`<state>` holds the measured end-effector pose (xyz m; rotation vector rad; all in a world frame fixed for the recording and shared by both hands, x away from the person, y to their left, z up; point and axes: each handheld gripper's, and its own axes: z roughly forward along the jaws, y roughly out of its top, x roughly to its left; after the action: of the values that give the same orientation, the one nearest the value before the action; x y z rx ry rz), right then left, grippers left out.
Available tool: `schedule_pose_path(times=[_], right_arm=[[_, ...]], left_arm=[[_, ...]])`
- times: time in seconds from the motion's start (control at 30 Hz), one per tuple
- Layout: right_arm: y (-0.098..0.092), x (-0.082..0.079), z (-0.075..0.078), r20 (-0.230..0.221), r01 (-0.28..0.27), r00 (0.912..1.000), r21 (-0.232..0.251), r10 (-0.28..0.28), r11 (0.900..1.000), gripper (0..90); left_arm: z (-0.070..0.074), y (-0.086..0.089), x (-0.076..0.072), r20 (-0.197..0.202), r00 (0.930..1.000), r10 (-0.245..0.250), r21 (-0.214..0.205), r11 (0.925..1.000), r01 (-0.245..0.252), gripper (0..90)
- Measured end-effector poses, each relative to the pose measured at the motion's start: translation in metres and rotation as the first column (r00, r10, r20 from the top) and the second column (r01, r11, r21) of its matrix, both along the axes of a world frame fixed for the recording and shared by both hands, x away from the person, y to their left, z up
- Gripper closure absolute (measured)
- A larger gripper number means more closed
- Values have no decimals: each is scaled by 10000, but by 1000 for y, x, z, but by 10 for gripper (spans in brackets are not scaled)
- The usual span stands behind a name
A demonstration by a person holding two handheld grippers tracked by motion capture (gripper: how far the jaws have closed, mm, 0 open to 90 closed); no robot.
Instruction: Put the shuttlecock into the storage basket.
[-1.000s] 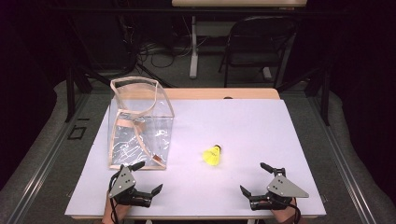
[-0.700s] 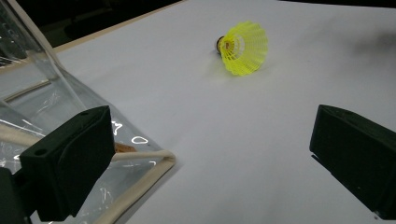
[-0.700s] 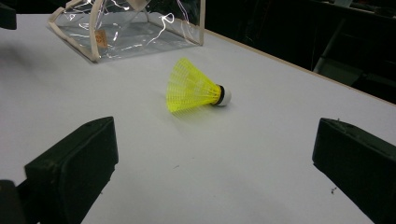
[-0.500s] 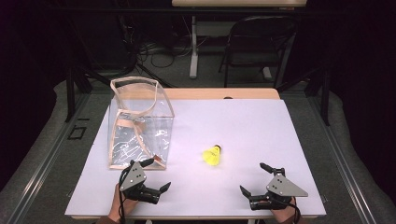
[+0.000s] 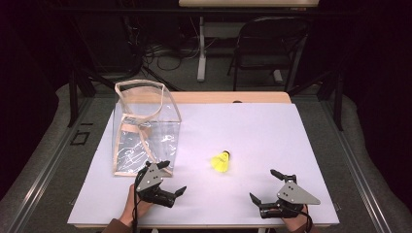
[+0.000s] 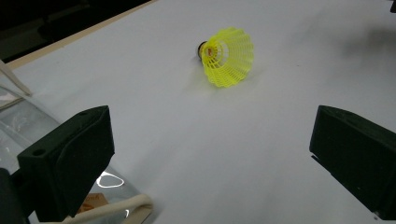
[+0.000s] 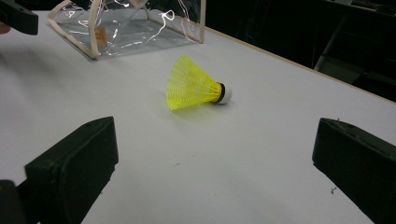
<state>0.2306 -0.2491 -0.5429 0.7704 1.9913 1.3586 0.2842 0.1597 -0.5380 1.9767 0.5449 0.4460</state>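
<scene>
the yellow shuttlecock lies on its side on the white table, ahead of and between the left gripper and right gripper, both with jaws wide, likely ready to pick it for the clear bag beside the left one.

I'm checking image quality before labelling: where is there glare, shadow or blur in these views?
High view: the table is evenly lit, surroundings dark, reflections streak the clear bag. Left gripper view: the shuttlecock is sharp with a faint shadow; the near black jaws look soft. Right gripper view: bright glints on the bag's plastic, a soft shadow under the shuttlecock.
</scene>
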Motion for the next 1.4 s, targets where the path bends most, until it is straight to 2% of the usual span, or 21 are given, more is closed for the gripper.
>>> schedule_pose_path(times=[0.23, 0.9, 1.4], right_arm=[[0, 0, 0, -11, 1, 10000, -10, -1, 10000, 0], [0, 1, -1, -50, -4, 10000, -61, 4, 10000, 0], [0, 1, -1, -67, 8, 10000, -93, -9, 10000, 0]], left_arm=[[1, -6, 6, -101, 9999, -49, 139, 9999, 50, 0], [3, -21, 22, -334, 9994, -73, 197, 9998, 80, 0], [6, -38, 38, -482, 9986, -228, 327, 9992, 244, 0]])
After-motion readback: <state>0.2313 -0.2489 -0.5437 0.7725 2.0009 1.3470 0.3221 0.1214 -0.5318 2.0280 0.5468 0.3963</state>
